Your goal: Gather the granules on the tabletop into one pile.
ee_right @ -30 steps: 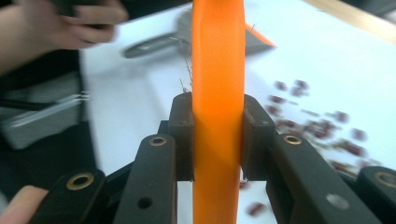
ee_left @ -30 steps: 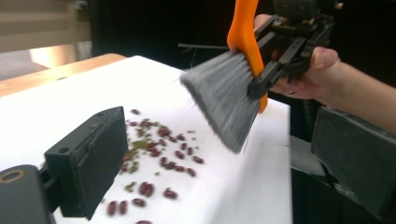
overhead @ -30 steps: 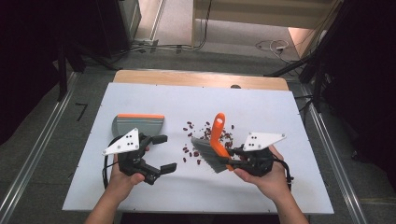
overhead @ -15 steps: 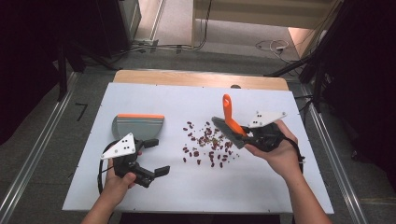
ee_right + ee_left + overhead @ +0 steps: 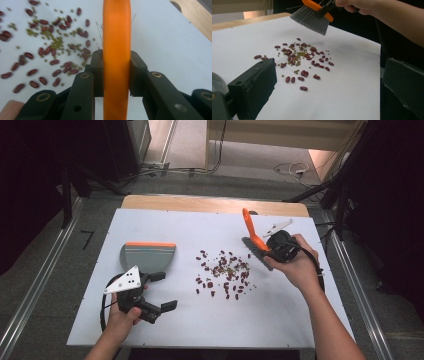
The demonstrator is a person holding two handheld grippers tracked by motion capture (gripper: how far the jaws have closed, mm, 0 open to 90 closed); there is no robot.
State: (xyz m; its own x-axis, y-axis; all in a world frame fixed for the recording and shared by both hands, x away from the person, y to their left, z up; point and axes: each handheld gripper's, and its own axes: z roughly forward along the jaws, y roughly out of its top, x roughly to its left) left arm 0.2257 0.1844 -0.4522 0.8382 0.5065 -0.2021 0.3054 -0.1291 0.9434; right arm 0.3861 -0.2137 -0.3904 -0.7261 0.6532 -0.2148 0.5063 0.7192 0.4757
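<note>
White desk (image 5: 300, 320) carries scattered beans (image 5: 225, 272) — your right tongs (image 5: 267, 249) are clamped on the brush (image 5: 251, 236), your left tongs (image 5: 162, 290) gape empty near the dustpan (image 5: 147, 256).

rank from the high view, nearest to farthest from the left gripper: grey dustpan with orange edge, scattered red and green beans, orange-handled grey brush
1. Grey dustpan with orange edge: just beyond the left gripper, on the table's left.
2. Scattered red and green beans: mid-table, to its right.
3. Orange-handled grey brush: far right, clamped in the right gripper.
</note>
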